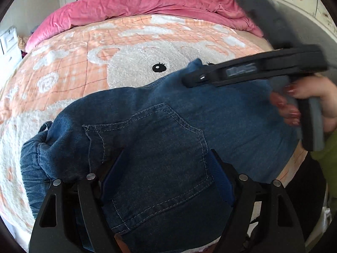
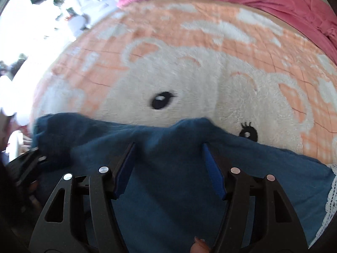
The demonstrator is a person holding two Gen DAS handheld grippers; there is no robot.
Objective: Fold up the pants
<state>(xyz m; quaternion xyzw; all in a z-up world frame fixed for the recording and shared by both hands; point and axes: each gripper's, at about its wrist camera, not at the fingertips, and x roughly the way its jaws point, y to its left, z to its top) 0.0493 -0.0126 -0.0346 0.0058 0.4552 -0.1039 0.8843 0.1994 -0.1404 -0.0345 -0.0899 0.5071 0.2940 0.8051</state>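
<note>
Blue denim pants [image 1: 168, 122] lie on a bed, back pocket up, elastic waistband bunched at the left. My left gripper [image 1: 166, 160] is open, its fingers spread over the pocket area and just above the cloth. My right gripper [image 2: 168, 147] is open too, its blue-padded fingers [image 2: 212, 168] straddling the denim [image 2: 168, 189] near its far edge. In the left wrist view the right gripper [image 1: 189, 80] reaches in from the right over the pants' far edge, held by a hand.
The pants lie on a fluffy peach and white bear blanket [image 1: 94, 63] on the bed. A crumpled pink duvet [image 1: 137, 4] lies along the far side. White drawers [image 1: 8, 44] stand at the left. Lace trim [image 2: 330, 200] shows at the bed's right edge.
</note>
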